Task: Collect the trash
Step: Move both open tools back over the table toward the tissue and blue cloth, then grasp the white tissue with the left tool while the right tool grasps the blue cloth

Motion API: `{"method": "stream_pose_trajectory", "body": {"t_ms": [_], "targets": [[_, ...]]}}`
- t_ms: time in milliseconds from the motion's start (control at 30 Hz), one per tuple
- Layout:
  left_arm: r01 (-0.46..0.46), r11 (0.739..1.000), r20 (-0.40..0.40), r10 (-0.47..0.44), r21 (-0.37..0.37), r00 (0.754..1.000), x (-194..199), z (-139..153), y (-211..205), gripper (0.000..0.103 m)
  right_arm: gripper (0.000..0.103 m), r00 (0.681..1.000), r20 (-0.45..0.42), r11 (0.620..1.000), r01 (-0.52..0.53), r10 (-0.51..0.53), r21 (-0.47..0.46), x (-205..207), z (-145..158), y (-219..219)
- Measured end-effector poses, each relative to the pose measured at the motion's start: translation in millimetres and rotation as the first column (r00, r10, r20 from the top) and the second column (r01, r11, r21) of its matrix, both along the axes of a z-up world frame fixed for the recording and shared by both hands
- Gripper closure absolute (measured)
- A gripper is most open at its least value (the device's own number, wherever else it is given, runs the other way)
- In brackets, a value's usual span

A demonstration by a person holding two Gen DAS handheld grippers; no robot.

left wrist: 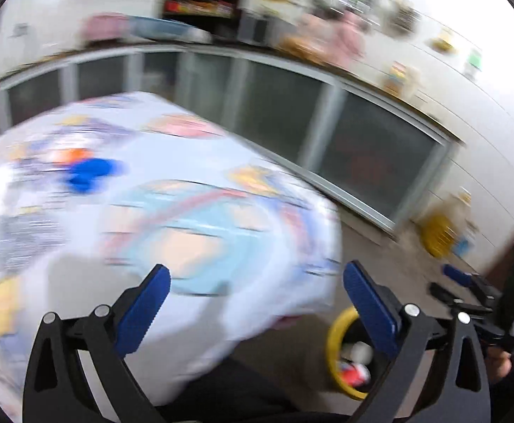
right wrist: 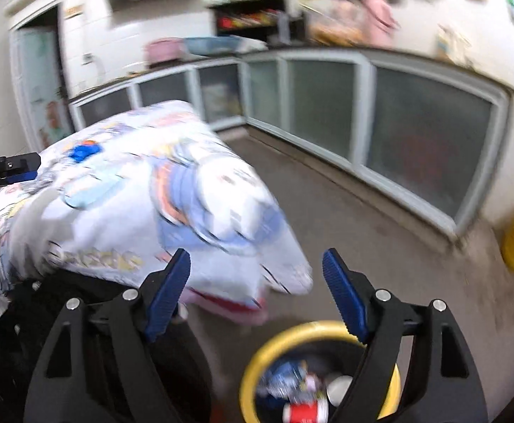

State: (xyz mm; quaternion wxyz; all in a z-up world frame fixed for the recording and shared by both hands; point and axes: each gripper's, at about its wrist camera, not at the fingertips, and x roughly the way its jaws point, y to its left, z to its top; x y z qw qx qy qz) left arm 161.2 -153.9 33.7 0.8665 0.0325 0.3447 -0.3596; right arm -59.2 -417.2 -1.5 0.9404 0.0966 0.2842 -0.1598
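Left gripper (left wrist: 257,296), blue-padded fingers spread wide with nothing between them, above a table draped in a white cartoon-printed cloth (left wrist: 193,211); right gripper (right wrist: 257,289) likewise spread and empty, over bare grey floor (right wrist: 345,218). Yellow-rimmed round waste bin (right wrist: 292,331) at 6 o'clock of the right view, beside the table's corner, holding crumpled trash (right wrist: 302,405) including a red-and-white piece, partly cut off by the right finger; a small blue object (left wrist: 87,172) lies on the cloth at 9 o'clock. Frosted-glass cabinets (right wrist: 426,148) line the walls; shelf items too blurred to identify.
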Motion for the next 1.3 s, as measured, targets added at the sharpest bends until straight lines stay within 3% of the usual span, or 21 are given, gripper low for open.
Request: {"method": "stream_pose_trajectory", "body": {"t_ms": [133,267,400,567,733,900,1300], "targets": [[-0.196,0.981,0.041,0.196,-0.003,0.98,30,14,74,0.008,0.029,0.989,0.055,0.991,-0.133,0.134,-0.014,67,22,32],[-0.372,0.928,0.069,0.369,0.022,0.927,64,21,138,0.008,0.029,0.957,0.097,0.962,-0.271,0.272,-0.021,143,40,76],[-0.467,0.884,0.032,0.466,0.037,0.884,100,21,176,0.008,0.029,0.922,0.109,0.928,-0.373,0.373,-0.019,214,50,117],[-0.509,0.859,-0.001,0.51,0.045,0.86,142,9,199,0.008,0.029,0.889,0.087,0.893,-0.45,0.449,-0.008,288,55,161],[-0.51,0.858,-0.018,0.512,0.059,0.859,176,-3,196,0.008,0.03,0.865,0.054,0.867,-0.499,0.498,-0.005,344,54,194],[-0.499,0.862,-0.013,0.502,0.084,0.865,207,-3,188,0.008,0.031,0.852,0.002,0.852,-0.524,0.524,-0.009,382,47,215],[-0.537,0.829,-0.121,0.555,0.155,0.823,277,-37,189,0.008,0.032,0.862,-0.106,0.867,-0.498,0.496,0.01,435,19,227]]}}
